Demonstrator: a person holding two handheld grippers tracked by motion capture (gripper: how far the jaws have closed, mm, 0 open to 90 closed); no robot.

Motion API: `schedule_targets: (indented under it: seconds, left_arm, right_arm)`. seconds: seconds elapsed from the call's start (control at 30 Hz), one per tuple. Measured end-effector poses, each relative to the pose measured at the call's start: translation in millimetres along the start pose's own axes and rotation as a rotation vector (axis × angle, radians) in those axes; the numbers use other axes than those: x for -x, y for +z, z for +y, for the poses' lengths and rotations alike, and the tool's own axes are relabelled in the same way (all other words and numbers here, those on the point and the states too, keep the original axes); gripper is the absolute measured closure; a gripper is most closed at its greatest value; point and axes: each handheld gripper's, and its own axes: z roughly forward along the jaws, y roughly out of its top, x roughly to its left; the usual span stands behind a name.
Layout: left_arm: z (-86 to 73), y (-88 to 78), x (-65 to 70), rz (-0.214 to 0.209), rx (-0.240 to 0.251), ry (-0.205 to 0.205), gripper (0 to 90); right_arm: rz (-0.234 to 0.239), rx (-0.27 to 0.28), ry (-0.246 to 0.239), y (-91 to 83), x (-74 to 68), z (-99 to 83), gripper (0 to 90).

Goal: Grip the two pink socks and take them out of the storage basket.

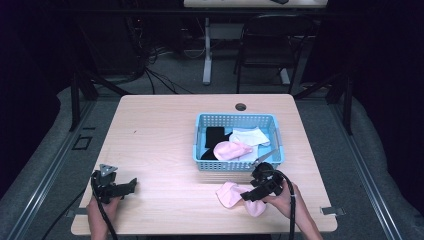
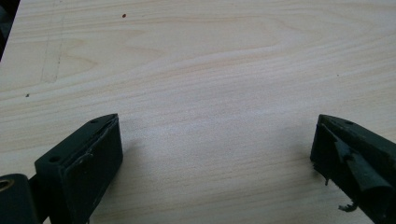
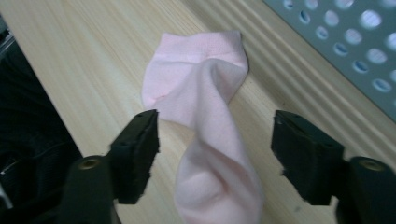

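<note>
Nearest the tabletop's [image 1: 165, 150] front edge, the left claw [image 2: 212, 154] was held spread wide over bare wood and the right claw [image 3: 215, 156] parted astride a twisted pink sock [image 3: 205, 116], unclamped, while a blue basket [image 1: 202, 165] of pink, white and black cloths was seen just beyond.

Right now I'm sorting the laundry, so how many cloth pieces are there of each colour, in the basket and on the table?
Pink: 2, one in the blue basket at, one on the table at
White: 1, folds may hide more
Black: 1
Total: 4
</note>
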Motion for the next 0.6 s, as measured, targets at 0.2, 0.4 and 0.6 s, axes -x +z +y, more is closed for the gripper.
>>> schedule_targets:
  seconds: [0.2, 0.4, 0.6]
  left_arm:
    - [0.0, 0.0, 0.0, 0.0, 0.0, 0.0, 2.3]
    - [0.0, 0.0, 0.0, 0.0, 0.0, 0.0, 2.4]
    - [-0.1, -0.1, 0.5, 0.004, 0.003, 0.003, 2.4]
  right_arm:
    - [-0.005, 0.023, -0.021, -27.2, -5.0, 0.1, 12.0]
    - [-0.017, 0.024, -0.018, -44.5, -1.4, 0.6, 6.0]
    - [-0.041, 0.057, -0.023, -65.3, -0.4, 5.3, 4.8]
